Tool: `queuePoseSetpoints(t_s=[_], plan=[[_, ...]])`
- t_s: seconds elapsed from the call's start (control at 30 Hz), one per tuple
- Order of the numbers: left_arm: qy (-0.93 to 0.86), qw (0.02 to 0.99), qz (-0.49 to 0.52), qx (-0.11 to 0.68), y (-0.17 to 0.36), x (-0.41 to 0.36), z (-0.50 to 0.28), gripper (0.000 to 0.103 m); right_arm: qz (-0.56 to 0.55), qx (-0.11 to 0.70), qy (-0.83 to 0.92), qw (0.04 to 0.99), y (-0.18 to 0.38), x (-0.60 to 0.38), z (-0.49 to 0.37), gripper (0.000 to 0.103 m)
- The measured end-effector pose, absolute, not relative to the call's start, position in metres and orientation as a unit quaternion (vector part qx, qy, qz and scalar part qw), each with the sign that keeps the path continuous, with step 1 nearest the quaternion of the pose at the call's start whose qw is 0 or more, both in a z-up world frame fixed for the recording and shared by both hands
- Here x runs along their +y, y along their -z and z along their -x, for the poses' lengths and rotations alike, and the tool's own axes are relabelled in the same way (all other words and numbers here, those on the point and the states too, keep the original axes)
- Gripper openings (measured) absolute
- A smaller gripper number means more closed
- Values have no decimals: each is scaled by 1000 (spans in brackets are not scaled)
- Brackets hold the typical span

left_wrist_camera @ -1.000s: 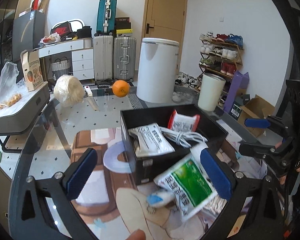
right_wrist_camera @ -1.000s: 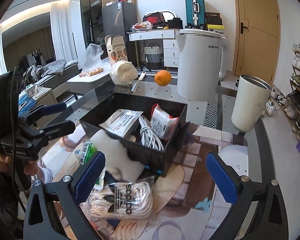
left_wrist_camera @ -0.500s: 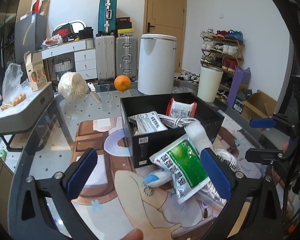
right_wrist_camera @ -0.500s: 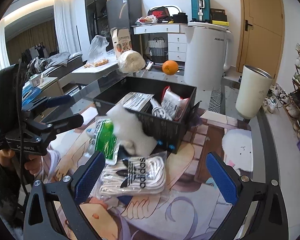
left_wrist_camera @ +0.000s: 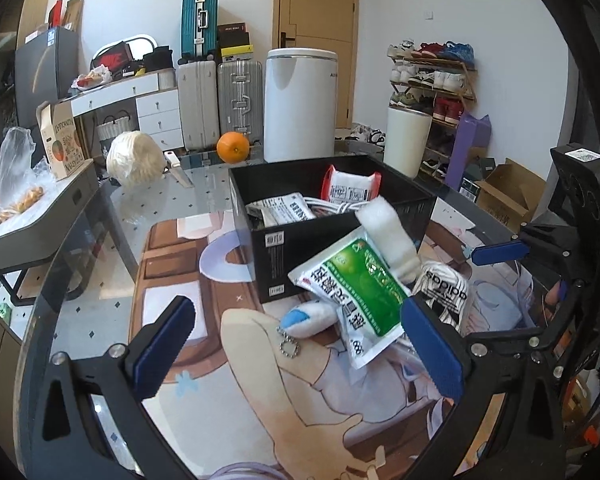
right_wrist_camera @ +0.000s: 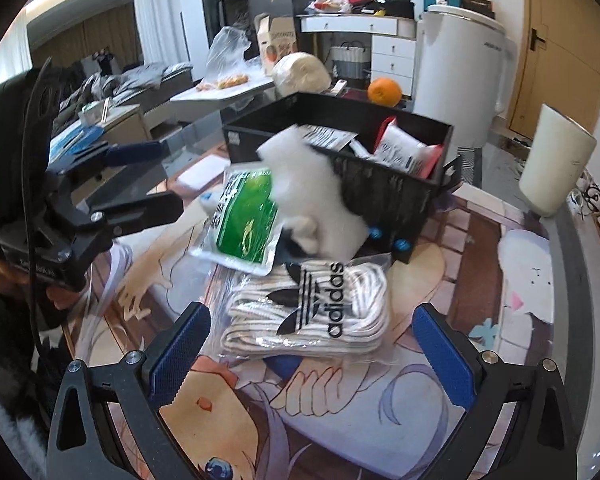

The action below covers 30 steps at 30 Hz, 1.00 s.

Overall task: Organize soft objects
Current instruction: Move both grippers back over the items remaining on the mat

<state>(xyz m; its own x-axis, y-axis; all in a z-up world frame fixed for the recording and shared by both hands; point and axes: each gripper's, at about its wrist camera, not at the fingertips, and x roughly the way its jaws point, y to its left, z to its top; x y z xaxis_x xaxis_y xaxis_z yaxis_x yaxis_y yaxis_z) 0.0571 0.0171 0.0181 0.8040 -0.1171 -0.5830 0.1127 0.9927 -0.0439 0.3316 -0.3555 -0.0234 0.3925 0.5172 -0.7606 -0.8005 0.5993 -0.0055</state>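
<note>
Partway: black bin (left_wrist_camera: 340,224) holds several packets (cable too); green pouch (left_wrist_camera: 354,286), white foam (right_wrist_camera: 312,184), sock pack (right_wrist_camera: 312,308) remain outside; left gripper (left_wrist_camera: 296,344) and right gripper (right_wrist_camera: 312,344) jaws wide, empty.

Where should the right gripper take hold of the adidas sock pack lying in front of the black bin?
Probably across its short width at the near end, coming down from above. The adidas sock pack lies flat on the mat, its near end bare, while its far end sits under the green packet. The open right gripper already straddles it.
</note>
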Motion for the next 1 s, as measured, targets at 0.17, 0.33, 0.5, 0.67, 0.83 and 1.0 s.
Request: queuePoseSetpoints(t_s=[0.17, 0.33, 0.5, 0.67, 0.83, 1.0], plan=[[62, 948, 6, 312, -19, 19, -57, 103, 197, 388, -399, 807, 32, -354, -334, 102], [62, 948, 9, 313, -18, 21, -58, 103, 203, 400, -401, 798, 36, -359, -335, 102], [64, 948, 8, 313, -18, 21, -58, 103, 212, 399, -408, 793, 37, -361, -334, 102], [67, 946, 9, 316, -17, 22, -58, 103, 268, 387, -412, 780, 29, -362, -340, 102], [67, 945, 9, 320, -15, 22, -59, 103, 333, 377, -419, 755, 28, -361, -348, 102], [73, 943, 13, 325, -14, 24, -61, 103, 383, 360, -441, 728, 32, -351, -364, 102]])
